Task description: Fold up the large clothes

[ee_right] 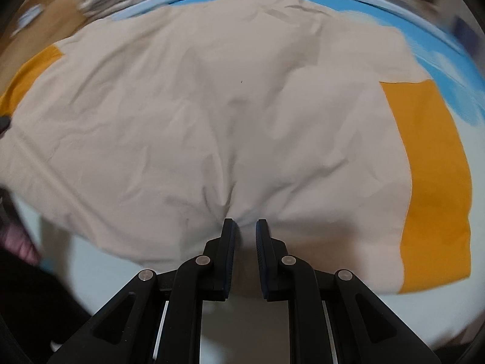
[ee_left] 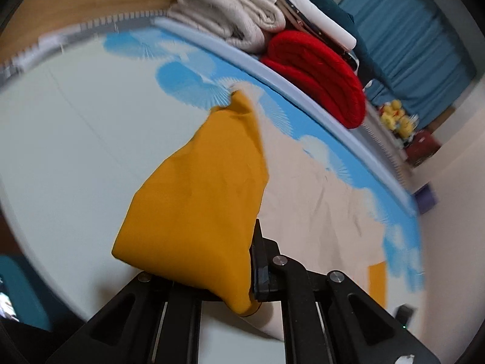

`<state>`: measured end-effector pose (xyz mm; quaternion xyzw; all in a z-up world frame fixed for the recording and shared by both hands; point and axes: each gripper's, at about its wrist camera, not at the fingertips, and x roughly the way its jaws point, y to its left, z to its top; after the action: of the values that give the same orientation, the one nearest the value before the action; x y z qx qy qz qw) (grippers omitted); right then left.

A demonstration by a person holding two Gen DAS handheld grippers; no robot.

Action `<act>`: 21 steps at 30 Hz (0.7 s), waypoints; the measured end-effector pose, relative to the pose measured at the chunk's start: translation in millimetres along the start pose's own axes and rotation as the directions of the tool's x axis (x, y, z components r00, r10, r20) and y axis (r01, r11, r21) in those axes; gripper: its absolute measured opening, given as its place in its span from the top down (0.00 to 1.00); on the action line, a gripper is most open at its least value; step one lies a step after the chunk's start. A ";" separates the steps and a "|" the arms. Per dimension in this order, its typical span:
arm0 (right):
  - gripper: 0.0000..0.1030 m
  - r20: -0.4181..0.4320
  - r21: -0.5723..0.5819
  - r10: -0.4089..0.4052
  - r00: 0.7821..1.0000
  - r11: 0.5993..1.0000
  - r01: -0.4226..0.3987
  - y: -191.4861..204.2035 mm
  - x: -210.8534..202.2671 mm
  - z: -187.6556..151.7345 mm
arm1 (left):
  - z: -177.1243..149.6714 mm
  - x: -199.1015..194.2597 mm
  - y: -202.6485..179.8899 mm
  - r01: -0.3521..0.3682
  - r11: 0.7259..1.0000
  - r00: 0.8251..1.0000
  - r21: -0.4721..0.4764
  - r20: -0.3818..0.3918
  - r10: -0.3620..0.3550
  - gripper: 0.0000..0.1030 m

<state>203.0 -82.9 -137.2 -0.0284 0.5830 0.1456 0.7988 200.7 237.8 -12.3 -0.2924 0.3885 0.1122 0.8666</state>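
Black gripper arms fill the foreground of both views. On the left wrist view, the left gripper is clamped on a mustard-yellow sleeve, which hangs draped over its near finger and hides it. The sleeve belongs to a cream shirt spread flat on a pale mat printed with blue fans; a second yellow sleeve lies flat at the shirt's right side. The right gripper stands at the shirt's near hem with a narrow gap between its fingers; whether the cloth is pinched there cannot be told. Beyond the mat's far edge sit a folded cream blanket and a folded red knit.
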 end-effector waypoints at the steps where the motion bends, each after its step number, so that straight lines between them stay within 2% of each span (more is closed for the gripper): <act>1: 0.85 0.009 -0.023 0.005 1.000 1.000 -0.005 6.3 -3.7 -0.3 | 0.4 -2.6 -3.3 -0.021 0.999 1.000 0.031 0.002 0.021 0.92; 4: 0.85 0.056 -0.040 -0.009 0.998 0.999 0.011 6.4 -21.4 -0.4 | -5.2 -2.1 -21.4 -0.048 0.994 0.999 0.093 0.021 0.047 0.92; 6: 0.85 0.119 -0.023 -0.035 0.992 0.999 0.038 -4.7 -42.0 0.5 | -12.3 -7.5 -39.3 -0.046 0.987 0.998 0.153 0.048 0.039 0.92; 9: 0.85 0.242 0.012 -0.088 0.966 0.996 0.087 -32.2 -85.7 3.1 | -22.9 -9.6 -87.3 -0.015 0.966 0.997 0.259 0.081 -0.006 0.92; 12: 0.82 0.339 0.067 -0.126 0.933 0.992 0.109 -62.5 -127.4 -3.8 | -43.1 -10.0 -141.2 0.034 0.930 0.995 0.367 0.079 -0.068 0.93; 14: 0.78 0.387 0.120 -0.152 0.910 0.986 0.114 -82.7 -153.6 -15.0 | -64.0 -6.9 -181.3 0.074 0.890 0.992 0.449 0.057 -0.111 0.93; 15: 0.76 0.406 0.154 -0.171 0.898 0.981 0.117 -96.1 -164.6 -23.2 | -75.4 -4.0 -201.9 0.094 0.866 0.990 0.491 0.044 -0.132 0.94; 16: 0.74 0.414 0.177 -0.185 0.891 0.977 0.120 -103.0 -169.7 -25.9 | -94.2 -1.2 -226.8 0.125 0.830 0.987 0.544 0.020 -0.162 0.94; 17: 0.72 0.419 0.211 -0.204 0.885 0.970 0.123 -113.7 -175.8 -34.7 | -104.3 0.6 -242.0 0.147 0.809 0.984 0.570 -0.001 -0.179 0.94; 20: 0.70 0.392 0.291 -0.240 0.888 0.948 0.127 -138.9 -180.8 -58.7 | -154.6 19.0 -294.9 0.268 0.714 0.962 0.647 -0.143 -0.231 0.94; 21: 0.70 0.379 0.318 -0.257 0.889 0.938 0.135 -148.6 -181.5 -66.8 | -171.3 30.2 -308.4 0.315 0.681 0.949 0.661 -0.211 -0.235 0.93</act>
<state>130.4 -275.5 -6.5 0.0586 0.4086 -0.0189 0.9106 247.0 -112.9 4.5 -0.0114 0.4001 -0.1873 0.8970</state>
